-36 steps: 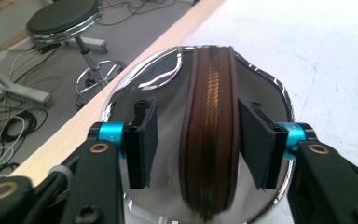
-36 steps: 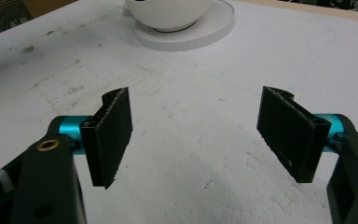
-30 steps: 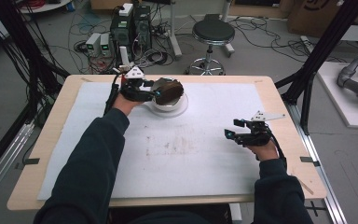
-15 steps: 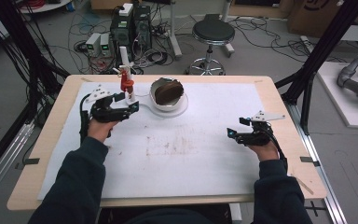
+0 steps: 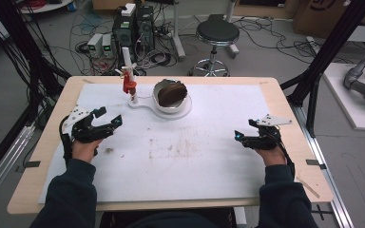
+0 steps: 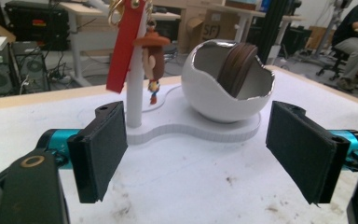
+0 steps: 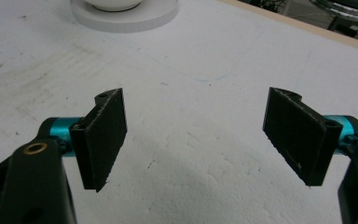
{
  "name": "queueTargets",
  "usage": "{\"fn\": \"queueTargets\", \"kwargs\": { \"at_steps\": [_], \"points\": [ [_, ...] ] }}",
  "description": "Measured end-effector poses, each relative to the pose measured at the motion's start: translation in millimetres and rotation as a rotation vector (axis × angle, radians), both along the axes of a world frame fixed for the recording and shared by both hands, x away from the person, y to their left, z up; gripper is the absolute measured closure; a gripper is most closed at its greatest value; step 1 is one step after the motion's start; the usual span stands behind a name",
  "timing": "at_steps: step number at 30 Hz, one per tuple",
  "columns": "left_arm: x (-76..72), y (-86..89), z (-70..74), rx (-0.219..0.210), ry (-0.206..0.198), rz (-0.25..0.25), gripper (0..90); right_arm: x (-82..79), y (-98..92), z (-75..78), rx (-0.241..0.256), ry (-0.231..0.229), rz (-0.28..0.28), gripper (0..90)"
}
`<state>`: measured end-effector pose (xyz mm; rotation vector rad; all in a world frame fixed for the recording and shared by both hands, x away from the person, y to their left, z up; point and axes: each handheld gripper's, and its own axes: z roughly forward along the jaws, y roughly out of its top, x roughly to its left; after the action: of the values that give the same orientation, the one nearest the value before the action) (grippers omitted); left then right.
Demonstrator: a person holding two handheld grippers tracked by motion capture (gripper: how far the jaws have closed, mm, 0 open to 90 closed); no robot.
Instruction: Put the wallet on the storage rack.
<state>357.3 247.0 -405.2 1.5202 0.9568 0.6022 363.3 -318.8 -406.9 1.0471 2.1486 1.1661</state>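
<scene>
Bowl (image 5: 171, 97): white, shaped like a cracked eggshell with a jagged rim, seated on a flat white base (image 5: 145, 103) at the far middle of the table; in the left gripper view it (image 6: 226, 88) stands straight ahead, beyond the gap between the two pads and nearer the right-hand one.
Contents: brown disc (image 6: 237, 66), standing on edge and leaning inside the bowl.
Post: thin white upright (image 6: 135, 84) on the same base, just beside the bowl, rising past the left-hand pad in the left gripper view.
Hanging items: red strap (image 6: 123, 46) and a small brown-hatted figure (image 6: 153, 58) dangle from the post.
Left gripper (image 5: 103, 123): jaws spread wide, nothing between them; held over the white sheet (image 5: 195, 152), well short of the base, pointing toward it.
Right gripper (image 5: 246, 134): jaws also spread wide and empty; held near the table's right edge, well apart from the bowl. In its own view the base's rim (image 7: 130, 21) lies far ahead, beyond the left-hand pad.
Sheet: white, smudged with brownish marks between the two grippers.
Table (image 5: 285, 109): pale wood edge showing around the sheet.
</scene>
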Motion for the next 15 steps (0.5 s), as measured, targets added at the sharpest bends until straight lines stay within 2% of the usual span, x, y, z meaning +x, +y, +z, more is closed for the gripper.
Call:
{"fn": "queueTargets", "kwargs": {
  "at_steps": [7, 15],
  "points": [
    [-2.5, 0.1, -3.5, 0.000, 0.011, -0.013, 20.3, -6.4, 3.2, 4.4, 0.016, -0.028, -0.017, 22.0],
    [-2.8, 0.7, -5.6, 0.002, 0.016, -0.006, 20.3, -3.2, 5.5, 2.5, 0.014, -0.017, -0.020, 22.0]
  ]
}}
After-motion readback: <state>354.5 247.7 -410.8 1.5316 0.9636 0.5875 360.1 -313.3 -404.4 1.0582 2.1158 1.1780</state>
